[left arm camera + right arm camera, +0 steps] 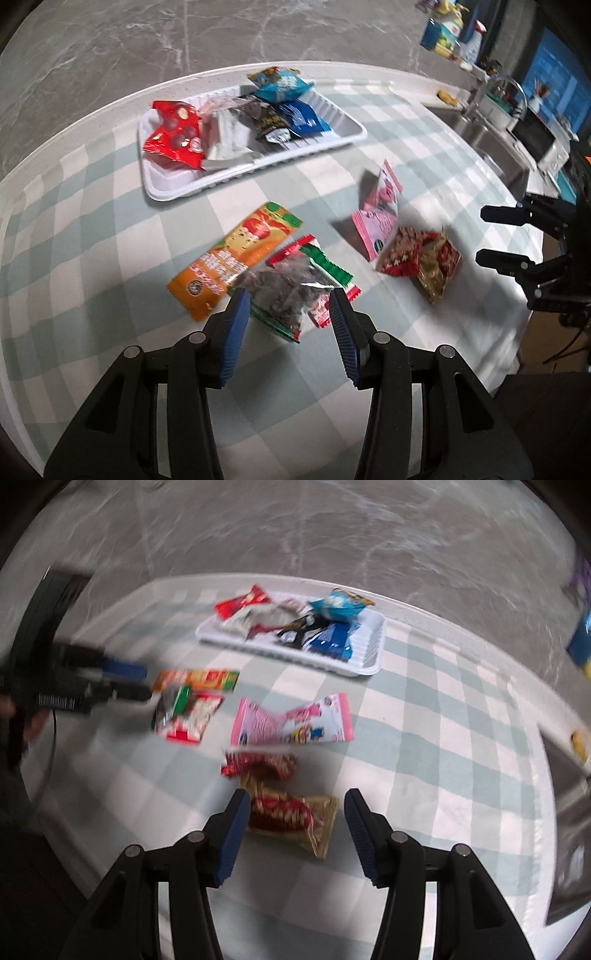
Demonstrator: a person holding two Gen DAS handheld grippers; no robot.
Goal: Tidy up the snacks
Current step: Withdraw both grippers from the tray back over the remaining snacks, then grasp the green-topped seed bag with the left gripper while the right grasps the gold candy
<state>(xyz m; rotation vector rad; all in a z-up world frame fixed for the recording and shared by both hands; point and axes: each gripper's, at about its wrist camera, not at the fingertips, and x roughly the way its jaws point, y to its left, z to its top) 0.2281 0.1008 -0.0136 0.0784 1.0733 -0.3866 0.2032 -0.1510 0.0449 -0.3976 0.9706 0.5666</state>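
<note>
Five snack packs lie loose on the checked cloth (110,236) in front of the white tray (347,137), which holds several more. The left gripper (288,306), fingers wide, straddles the clear red-green pack (295,288) beside the orange pack (236,258). The right gripper (293,808), also wide, flanks the gold pack (295,818), with the red pack (258,766) and pink pack (291,722) beyond.

A: surface?
B: round table (110,236) w/ green-white check cloth.
A: what's directly on it?
B: white tray (347,137) at far side. Nearer: orange pkt (229,258) beside a red-green pkt (295,288), edges overlapping. Pink pkt (291,720) to the right, then red pkt (258,765), gold-red pkt (295,818) touching it.
</note>
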